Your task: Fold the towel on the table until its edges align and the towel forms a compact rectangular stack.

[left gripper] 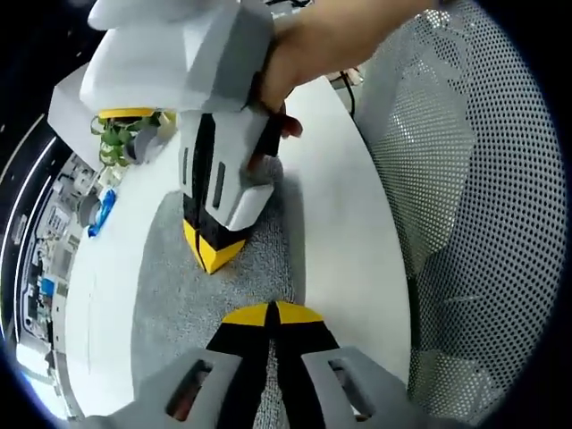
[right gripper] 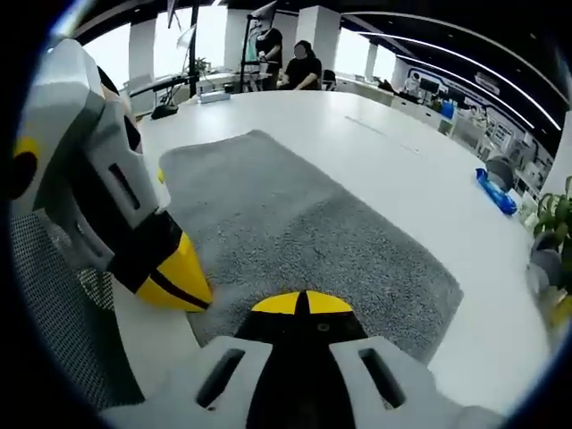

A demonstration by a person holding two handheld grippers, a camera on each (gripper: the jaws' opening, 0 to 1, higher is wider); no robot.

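Note:
A grey towel (left gripper: pixel 174 295) lies flat on the white table (left gripper: pixel 349 223); in the right gripper view the towel (right gripper: pixel 304 214) stretches away from me as a long rectangle. My left gripper (left gripper: pixel 271 313) is shut, its yellow tips together over the towel's near part. My right gripper (left gripper: pixel 212 253), held by a hand (left gripper: pixel 313 54), points down with its shut tips on the towel. In the right gripper view my right gripper (right gripper: pixel 302 302) is shut at the towel's near edge, and the left gripper (right gripper: pixel 183 284) rests at the towel's near left edge. I see no cloth between either pair of jaws.
A mesh chair back (left gripper: pixel 465 179) stands close beside the table; the mesh (right gripper: pixel 54 295) also shows low left. A plant in a yellow pot (left gripper: pixel 125 130) and a blue object (right gripper: pixel 496 192) sit near the table's far side. Two people (right gripper: pixel 304 63) stand far behind.

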